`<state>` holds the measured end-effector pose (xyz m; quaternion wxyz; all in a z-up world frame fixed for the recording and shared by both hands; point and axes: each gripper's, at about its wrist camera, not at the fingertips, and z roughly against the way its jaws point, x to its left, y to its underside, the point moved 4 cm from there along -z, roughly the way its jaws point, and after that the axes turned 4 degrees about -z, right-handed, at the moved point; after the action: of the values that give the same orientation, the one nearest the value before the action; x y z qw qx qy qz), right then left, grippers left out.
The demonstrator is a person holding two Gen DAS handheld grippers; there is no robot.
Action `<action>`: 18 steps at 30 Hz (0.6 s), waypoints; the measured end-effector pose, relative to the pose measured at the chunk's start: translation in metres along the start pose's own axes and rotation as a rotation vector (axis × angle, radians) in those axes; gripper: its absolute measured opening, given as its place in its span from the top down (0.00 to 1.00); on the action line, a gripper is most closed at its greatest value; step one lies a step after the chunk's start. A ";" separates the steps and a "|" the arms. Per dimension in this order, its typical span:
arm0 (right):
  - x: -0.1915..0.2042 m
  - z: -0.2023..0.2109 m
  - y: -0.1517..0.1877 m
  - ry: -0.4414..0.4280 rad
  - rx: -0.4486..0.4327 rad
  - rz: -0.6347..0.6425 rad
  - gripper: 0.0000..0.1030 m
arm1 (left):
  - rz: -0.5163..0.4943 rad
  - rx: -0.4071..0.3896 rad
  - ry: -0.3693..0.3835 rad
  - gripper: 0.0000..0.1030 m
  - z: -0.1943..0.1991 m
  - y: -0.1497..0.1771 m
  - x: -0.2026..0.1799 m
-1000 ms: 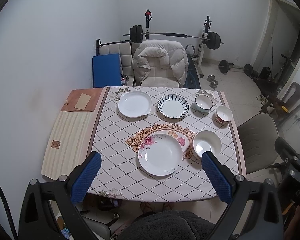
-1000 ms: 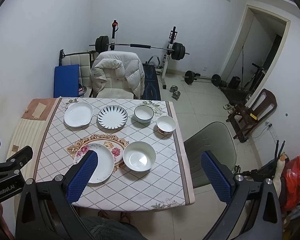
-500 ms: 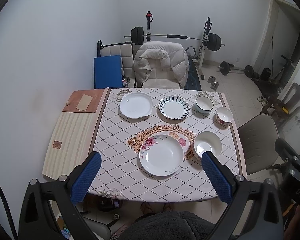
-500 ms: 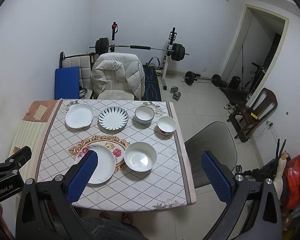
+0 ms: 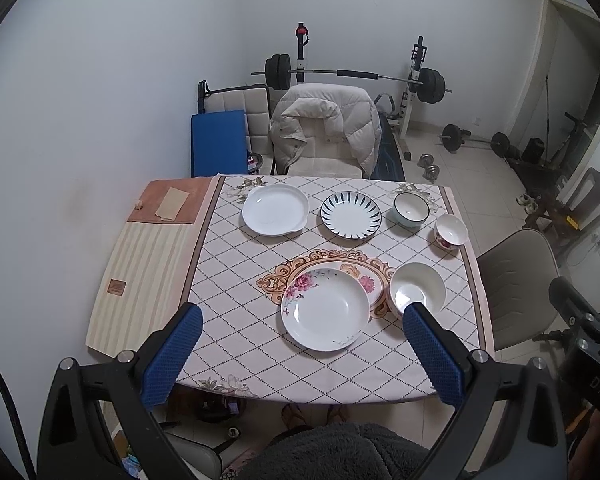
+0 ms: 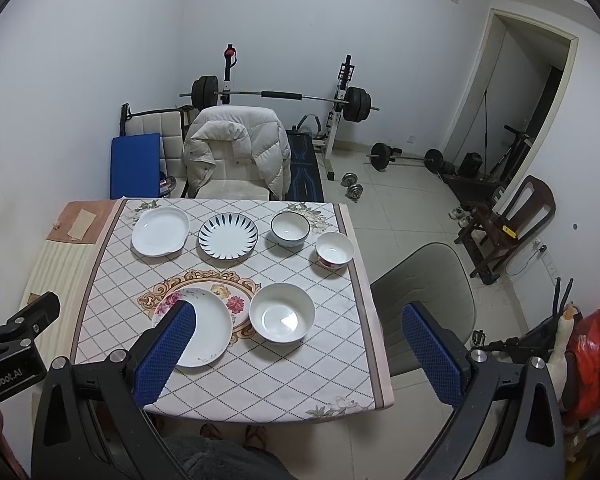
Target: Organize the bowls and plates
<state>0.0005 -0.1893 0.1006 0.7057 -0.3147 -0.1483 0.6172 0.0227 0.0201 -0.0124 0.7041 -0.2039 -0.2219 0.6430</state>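
Observation:
On the table's patterned cloth [image 5: 236, 264] lie a white flowered plate [image 5: 325, 315] near the front, a plain white plate [image 5: 275, 210] and a blue-striped plate [image 5: 351, 215] at the back. A large white bowl [image 5: 418, 290] sits right of the flowered plate. A blue-rimmed bowl [image 5: 411, 208] and a small red-flowered bowl [image 5: 451, 231] stand at the back right. The same dishes show in the right wrist view: flowered plate [image 6: 208, 330], large bowl [image 6: 282, 313]. My left gripper [image 5: 302, 334] and right gripper [image 6: 300, 338] are both open and empty, high above the table's near edge.
A chair with a white jacket [image 5: 326, 128] stands behind the table, a grey chair [image 6: 424, 304] at its right side. A striped cloth [image 5: 140, 280] covers the table's left part. Weights and a barbell rack [image 6: 280, 98] stand along the back wall.
Both views have shifted slightly; the table and dishes sit a little higher and farther in frame. No dish has moved. Both grippers stay open.

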 end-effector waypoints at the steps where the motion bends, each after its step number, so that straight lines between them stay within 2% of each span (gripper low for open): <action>1: 0.000 0.001 0.001 0.005 -0.004 0.002 0.00 | 0.003 0.000 0.000 0.01 0.000 0.001 0.001; 18: 0.002 0.005 0.000 -0.002 -0.006 -0.015 0.00 | 0.010 -0.009 -0.009 0.01 0.005 0.007 0.004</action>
<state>-0.0015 -0.1859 0.1039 0.7091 -0.3151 -0.1534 0.6118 0.0145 0.0244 -0.0123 0.6991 -0.2052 -0.2271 0.6462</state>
